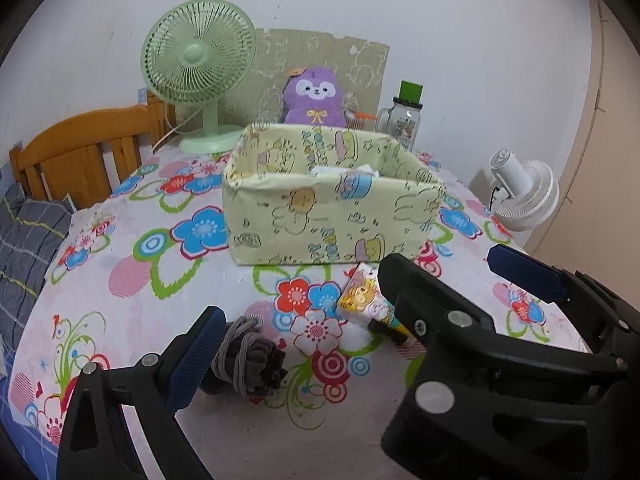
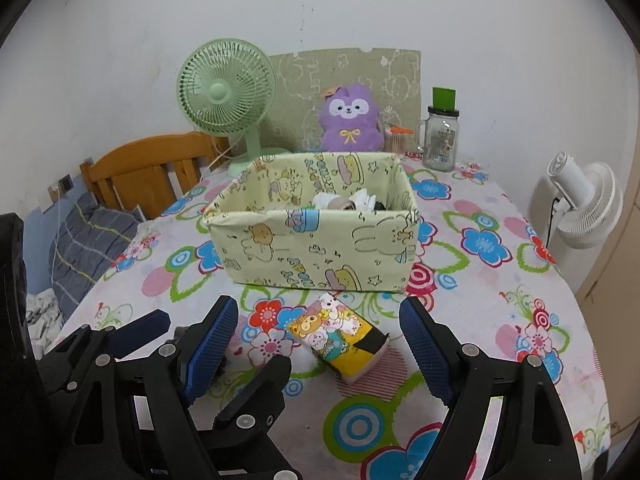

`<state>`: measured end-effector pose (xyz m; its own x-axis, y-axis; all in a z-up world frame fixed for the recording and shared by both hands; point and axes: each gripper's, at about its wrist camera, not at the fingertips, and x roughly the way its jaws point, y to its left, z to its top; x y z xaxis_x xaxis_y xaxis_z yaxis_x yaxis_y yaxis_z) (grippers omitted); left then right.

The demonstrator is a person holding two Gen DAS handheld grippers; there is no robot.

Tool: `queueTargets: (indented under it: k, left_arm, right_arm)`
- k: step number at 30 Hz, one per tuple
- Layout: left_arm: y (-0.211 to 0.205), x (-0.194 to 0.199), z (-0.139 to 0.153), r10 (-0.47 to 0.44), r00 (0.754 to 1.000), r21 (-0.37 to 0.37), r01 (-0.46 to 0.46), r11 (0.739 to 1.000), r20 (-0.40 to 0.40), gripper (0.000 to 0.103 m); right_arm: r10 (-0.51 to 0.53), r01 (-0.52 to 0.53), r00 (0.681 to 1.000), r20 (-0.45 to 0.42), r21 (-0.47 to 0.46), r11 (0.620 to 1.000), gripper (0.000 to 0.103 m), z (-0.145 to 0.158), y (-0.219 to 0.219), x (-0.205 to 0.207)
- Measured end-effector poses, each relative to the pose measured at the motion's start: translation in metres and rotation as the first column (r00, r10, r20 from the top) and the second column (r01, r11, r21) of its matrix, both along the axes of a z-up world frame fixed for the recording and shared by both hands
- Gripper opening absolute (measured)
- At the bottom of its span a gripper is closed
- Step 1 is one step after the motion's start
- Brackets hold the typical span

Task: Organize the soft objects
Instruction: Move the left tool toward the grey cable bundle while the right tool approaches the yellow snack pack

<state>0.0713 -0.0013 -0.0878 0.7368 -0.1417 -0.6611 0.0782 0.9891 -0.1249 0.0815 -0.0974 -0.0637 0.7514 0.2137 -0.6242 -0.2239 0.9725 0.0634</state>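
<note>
Already some soft items lie in the fabric storage box, white and dark pieces showing over its rim. 2 remain on the floral tablecloth in front of it: a cartoon-print tissue pack between the right gripper's open jaws, untouched, and a dark rolled cloth bundle beside the left gripper's open finger

Left gripper: jaws spread wide, tilted downward, nothing pressed between its blue pads.
Right gripper: jaws spread wide, tilted downward, just beside the left gripper.
</note>
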Motion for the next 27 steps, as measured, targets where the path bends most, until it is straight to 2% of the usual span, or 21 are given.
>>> queueTargets:
  k: [13, 21, 27]
  left_arm:
    - [0.012, 0.015, -0.03, 0.031, 0.997, 0.018, -0.03, 0.999, -0.076, 0.099]
    - [0.014, 0.02, -0.034, 0.072, 0.995, 0.076, -0.067, 0.995, -0.07, 0.099]
    - [0.024, 0.023, -0.03, 0.106, 0.991, 0.072, -0.1, 0.992, -0.081, 0.099]
  right_arm:
    - [-0.003, 0.002, 0.996, -0.09, -0.007, 1.0, 0.085, -0.032, 0.005, 0.022]
    - [-0.021, 0.021, 0.991, -0.129, -0.005, 1.0, 0.085, -0.044, 0.003, 0.034]
    - [-0.031, 0.031, 0.992, -0.124, -0.002, 1.0, 0.085, -0.04, 0.002, 0.04]
